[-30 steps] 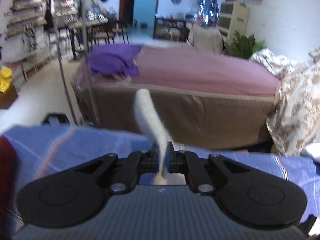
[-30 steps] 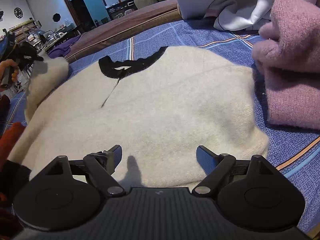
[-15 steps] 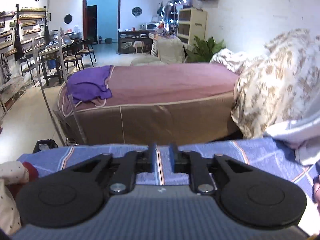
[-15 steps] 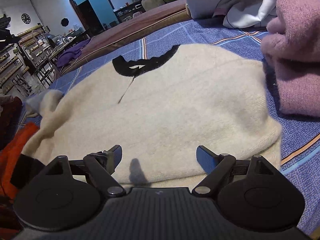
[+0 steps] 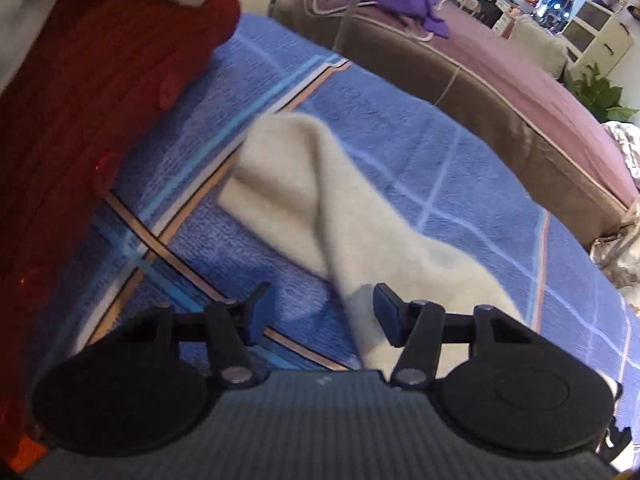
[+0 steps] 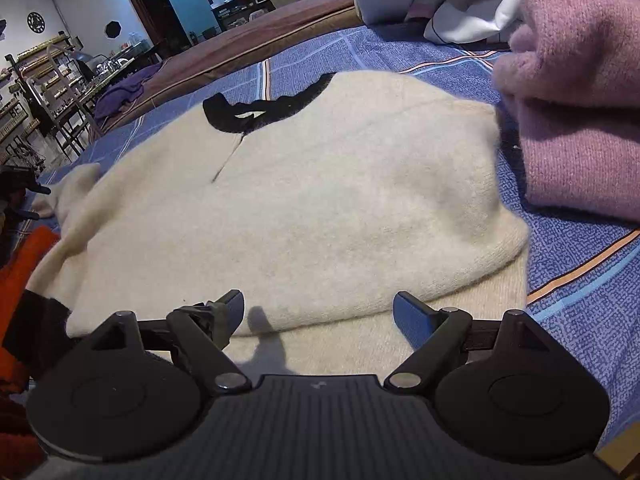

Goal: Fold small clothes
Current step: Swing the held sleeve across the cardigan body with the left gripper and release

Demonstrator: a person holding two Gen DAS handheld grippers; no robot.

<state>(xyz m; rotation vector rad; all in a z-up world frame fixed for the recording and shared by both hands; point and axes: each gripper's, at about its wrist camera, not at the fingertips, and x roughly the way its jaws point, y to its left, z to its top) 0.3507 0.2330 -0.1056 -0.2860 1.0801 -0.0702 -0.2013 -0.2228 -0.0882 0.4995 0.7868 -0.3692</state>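
Observation:
A cream sweater (image 6: 304, 208) with a black collar (image 6: 264, 110) lies flat on the blue checked blanket (image 6: 580, 280). Its left sleeve (image 5: 320, 200) lies twisted on the blanket in the left wrist view. My left gripper (image 5: 323, 312) is open and empty, just above the sleeve's near part. My right gripper (image 6: 318, 310) is open and empty, hovering at the sweater's bottom hem. The left gripper also shows at the far left of the right wrist view (image 6: 18, 192).
A folded pink sweater (image 6: 580, 120) lies right of the cream one. A red knitted garment with buttons (image 5: 80, 120) lies left of the sleeve, orange cloth (image 6: 20, 264) near it. A mauve bed (image 5: 500, 92) with purple cloth stands beyond the blanket.
My left gripper let go of the sleeve, swung up and then tilted down over it, and opened. The sleeve now lies on the blanket. The right gripper stayed open and barely moved.

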